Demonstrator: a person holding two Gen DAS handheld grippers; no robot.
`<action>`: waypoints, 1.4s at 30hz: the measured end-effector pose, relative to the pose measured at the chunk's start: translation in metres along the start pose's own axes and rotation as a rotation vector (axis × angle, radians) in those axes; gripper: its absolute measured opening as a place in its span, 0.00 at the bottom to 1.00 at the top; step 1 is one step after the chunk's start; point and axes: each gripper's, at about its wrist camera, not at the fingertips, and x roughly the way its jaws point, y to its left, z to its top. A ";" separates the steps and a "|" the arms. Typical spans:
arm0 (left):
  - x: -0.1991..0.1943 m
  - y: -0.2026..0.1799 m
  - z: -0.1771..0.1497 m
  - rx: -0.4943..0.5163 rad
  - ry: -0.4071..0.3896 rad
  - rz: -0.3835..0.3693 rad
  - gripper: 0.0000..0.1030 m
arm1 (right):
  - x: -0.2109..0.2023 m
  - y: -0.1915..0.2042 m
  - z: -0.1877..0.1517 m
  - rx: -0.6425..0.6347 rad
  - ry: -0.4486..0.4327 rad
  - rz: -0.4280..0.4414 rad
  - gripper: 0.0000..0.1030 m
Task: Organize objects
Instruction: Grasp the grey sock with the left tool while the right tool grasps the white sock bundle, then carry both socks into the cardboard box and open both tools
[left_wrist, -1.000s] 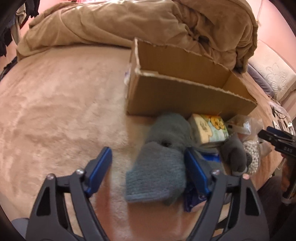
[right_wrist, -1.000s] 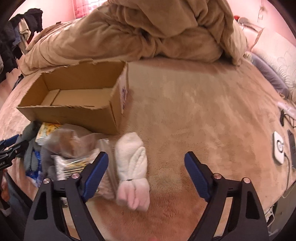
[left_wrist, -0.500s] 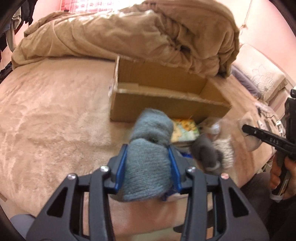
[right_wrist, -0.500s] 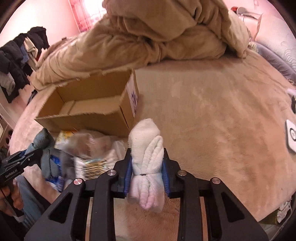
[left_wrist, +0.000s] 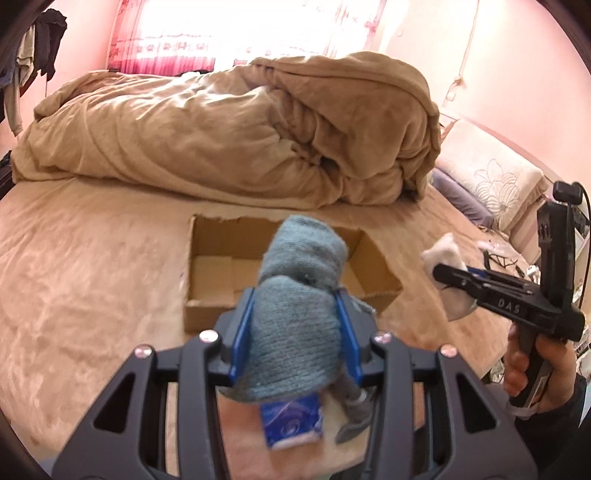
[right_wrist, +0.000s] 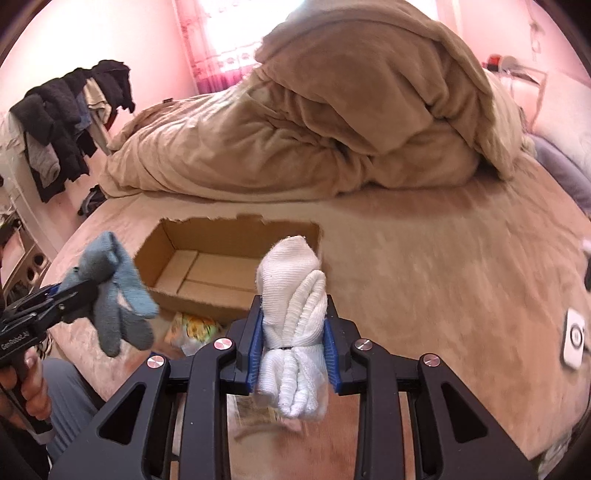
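My left gripper (left_wrist: 293, 332) is shut on a grey-blue rolled sock bundle (left_wrist: 295, 317) and holds it in the air in front of the open cardboard box (left_wrist: 207, 266). The same sock (right_wrist: 114, 291) shows at the left of the right wrist view. My right gripper (right_wrist: 293, 343) is shut on a white rolled sock bundle (right_wrist: 291, 325), lifted near the box (right_wrist: 173, 251). The white sock (left_wrist: 448, 273) also shows in the left wrist view. The box looks empty.
A blue packet (left_wrist: 291, 417) and a dark grey sock (left_wrist: 354, 410) lie on the bed below my left gripper. A yellow patterned packet (right_wrist: 195, 326) lies before the box. A bunched tan duvet (left_wrist: 236, 129) lies behind. A white device (right_wrist: 574, 339) lies at right.
Both grippers closed on their sock bundles, then lifted them off the bed. The views rose and now look down into the box.
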 end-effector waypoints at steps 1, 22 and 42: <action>0.003 -0.001 0.003 0.000 -0.003 -0.003 0.41 | 0.002 0.001 0.004 -0.007 -0.004 0.005 0.29; 0.127 -0.025 0.030 -0.003 0.082 -0.027 0.42 | 0.089 0.004 0.037 -0.004 0.054 0.102 0.29; 0.103 -0.011 0.023 -0.002 0.129 0.004 0.73 | 0.084 0.003 0.026 0.011 0.040 0.079 0.67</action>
